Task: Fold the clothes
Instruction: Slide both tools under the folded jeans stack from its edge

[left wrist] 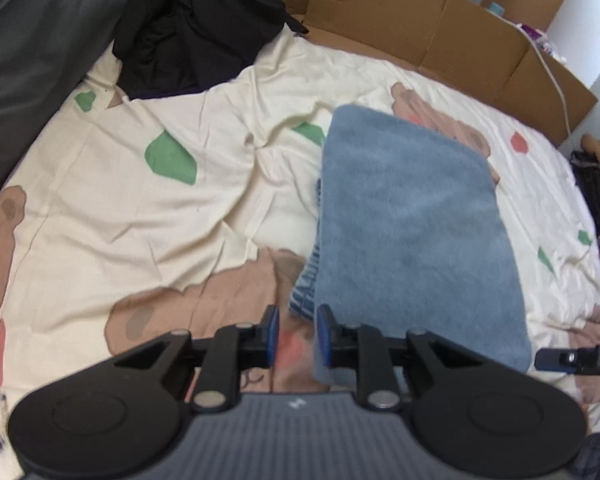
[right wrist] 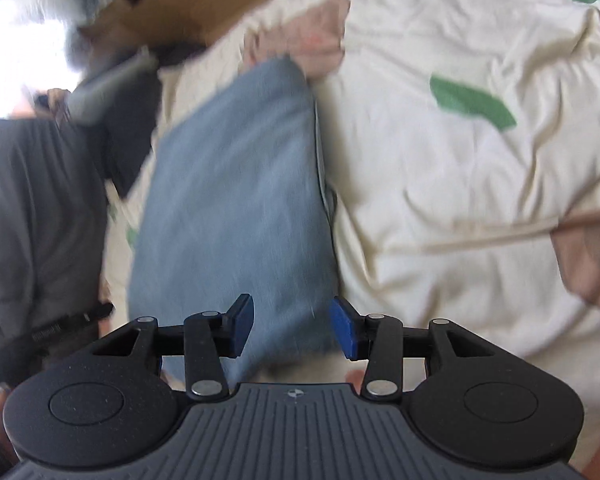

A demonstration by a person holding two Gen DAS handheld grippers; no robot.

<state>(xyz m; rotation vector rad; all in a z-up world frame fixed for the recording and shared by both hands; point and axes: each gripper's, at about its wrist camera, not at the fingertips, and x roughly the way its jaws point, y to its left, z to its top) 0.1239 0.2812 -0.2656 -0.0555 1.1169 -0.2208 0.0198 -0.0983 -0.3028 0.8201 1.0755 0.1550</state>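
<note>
**Left wrist view: blue towel folded, claws letting go**

Left wrist view shows the left gripper (left wrist: 297, 334) at the bottom of the frame. Its jaws sit close together with nothing pinched – the blue towel (left wrist: 412, 220) only brushes the outside of one jaw. Right wrist view shows the right gripper (right wrist: 292, 328) spread wide above the towel's near edge, gripping nothing.

The towel lies folded in the middle on the cream bedsheet (left wrist: 180, 216). At the upper left waits a pile of dark clothes (left wrist: 192, 40) – likely next. I think this fold is done; reaching that pile calls for open jaws.
</note>
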